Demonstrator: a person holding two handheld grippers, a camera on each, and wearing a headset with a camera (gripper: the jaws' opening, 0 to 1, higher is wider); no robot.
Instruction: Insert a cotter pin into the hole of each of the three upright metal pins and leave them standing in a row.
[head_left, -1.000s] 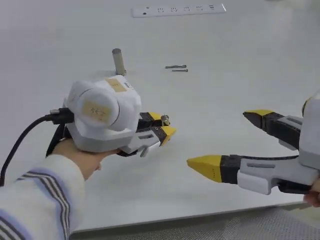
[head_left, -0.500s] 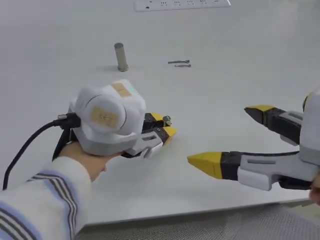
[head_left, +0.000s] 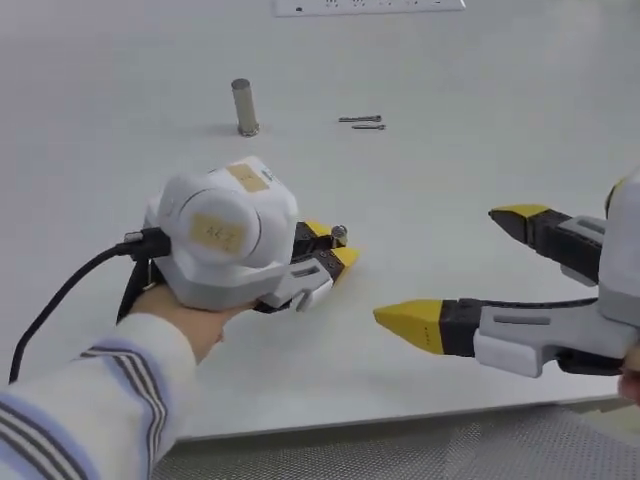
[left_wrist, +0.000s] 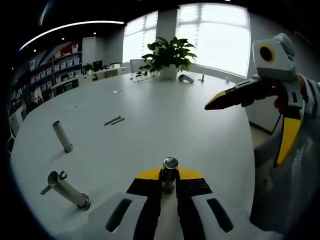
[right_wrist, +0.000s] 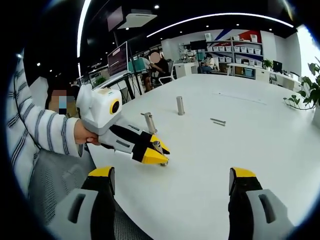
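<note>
Task status: one of three assemblies appears complete. In the left gripper view, the fitted pin (left_wrist: 69, 190) at lower left carries a cotter pin (left_wrist: 61, 175) through the hole near its top, although fisheye distortion leaves the seating of that cotter uncertain. The far pin (head_left: 243, 107) stands upright in the upper left of the head view with no cotter in it. The held pin (left_wrist: 170, 169) is pinched between the jaws of the left claw (head_left: 334, 248), upright and close to the desk (head_left: 450, 160); whether its base touches the surface cannot be told. The right claw (head_left: 465, 270) is spread wide and carries nothing, at the right of the frame and well apart from the held pin. Two loose cotter pins (head_left: 362, 122) lie side by side near the top centre of the head view, to the right of the far pin. Remaining work, as judged: fit one loose cotter to the held pin, fit the other to the far pin, and set all three pins in a row. The desk is white, smooth and matte, with a power strip (head_left: 370, 6) at its far edge. The room is an open office with a potted plant (left_wrist: 167, 52), bright windows (left_wrist: 215, 30) and shelving (right_wrist: 250, 40).
</note>
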